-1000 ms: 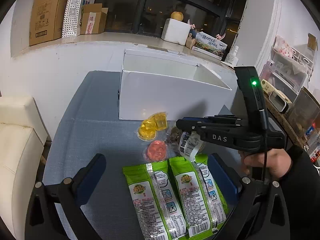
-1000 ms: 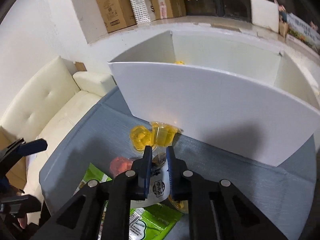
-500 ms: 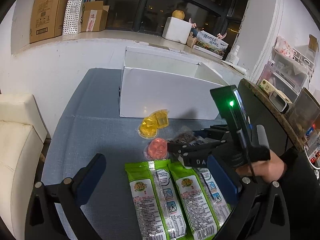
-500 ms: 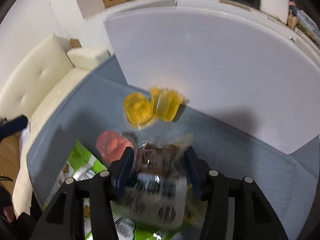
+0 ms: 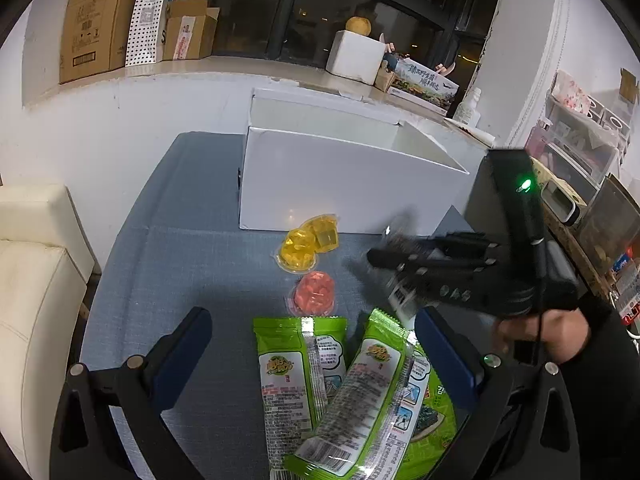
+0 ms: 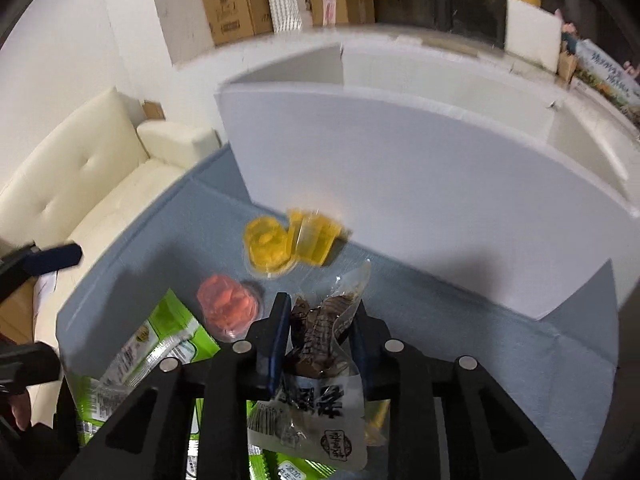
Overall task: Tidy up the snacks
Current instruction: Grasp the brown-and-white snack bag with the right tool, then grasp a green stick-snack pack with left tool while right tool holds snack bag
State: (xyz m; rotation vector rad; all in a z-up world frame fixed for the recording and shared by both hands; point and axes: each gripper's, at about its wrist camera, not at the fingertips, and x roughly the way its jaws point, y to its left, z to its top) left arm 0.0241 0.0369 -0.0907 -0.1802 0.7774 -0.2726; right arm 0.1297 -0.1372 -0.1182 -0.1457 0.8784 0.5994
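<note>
Right hand-held gripper [image 6: 318,316] just closed, pinching one clear snack pouch [image 6: 320,344]; left hand-held gripper [image 5: 312,344] wide, empty.

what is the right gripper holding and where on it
The right gripper pinches a clear plastic snack pouch with dark contents around its upper middle. Its jaws just closed.

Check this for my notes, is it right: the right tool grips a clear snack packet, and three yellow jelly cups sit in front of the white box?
Not quite. The right wrist view shows two yellow jelly cups in front of the white box, not three; a red one lies nearer. The right tool does grip the clear snack packet.
</note>
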